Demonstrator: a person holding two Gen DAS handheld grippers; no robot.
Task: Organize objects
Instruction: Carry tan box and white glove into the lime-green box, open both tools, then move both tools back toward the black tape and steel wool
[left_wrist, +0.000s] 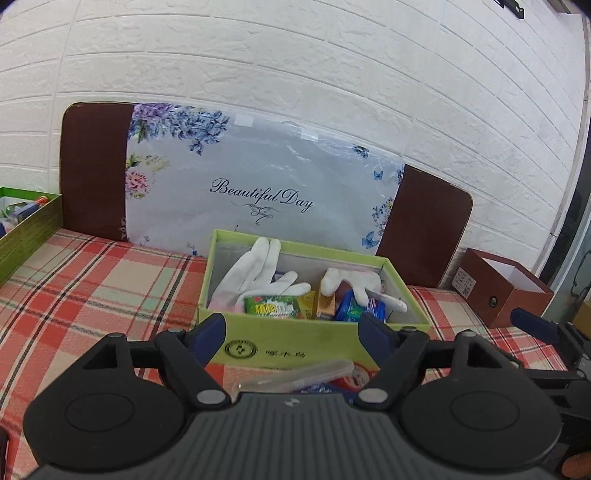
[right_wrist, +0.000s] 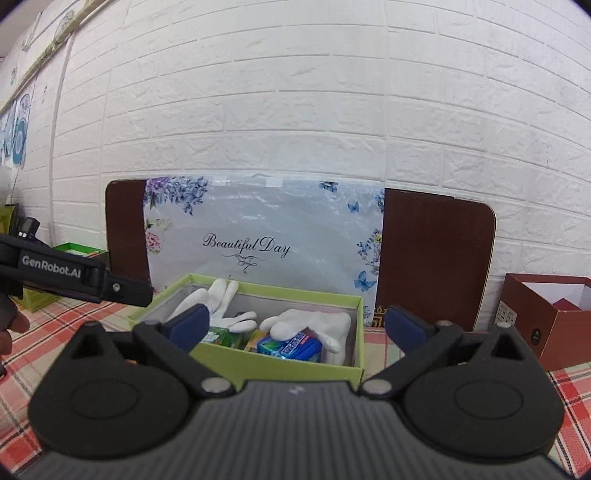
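An open light-green box (left_wrist: 295, 343) (right_wrist: 258, 363) stands on the plaid tablecloth. It holds white gloves (left_wrist: 255, 271) (right_wrist: 314, 323), a green packet (left_wrist: 271, 306), an orange-gold carton (left_wrist: 325, 308) and a blue packet (left_wrist: 351, 308) (right_wrist: 291, 347). My left gripper (left_wrist: 293, 332) is open and empty, just in front of the box. Under it lies a clear plastic wrapper (left_wrist: 295, 376) on the cloth. My right gripper (right_wrist: 295, 325) is open and empty, above the box's near side. The left gripper's body (right_wrist: 74, 273) shows at left in the right wrist view.
A flowered "Beautiful Day" bag (left_wrist: 258, 192) (right_wrist: 258, 240) leans on a brown board (left_wrist: 94, 166) against the white brick wall. A red-brown open box (left_wrist: 498, 288) (right_wrist: 546, 317) stands at right. A dark-green box with items (left_wrist: 26, 225) stands at far left.
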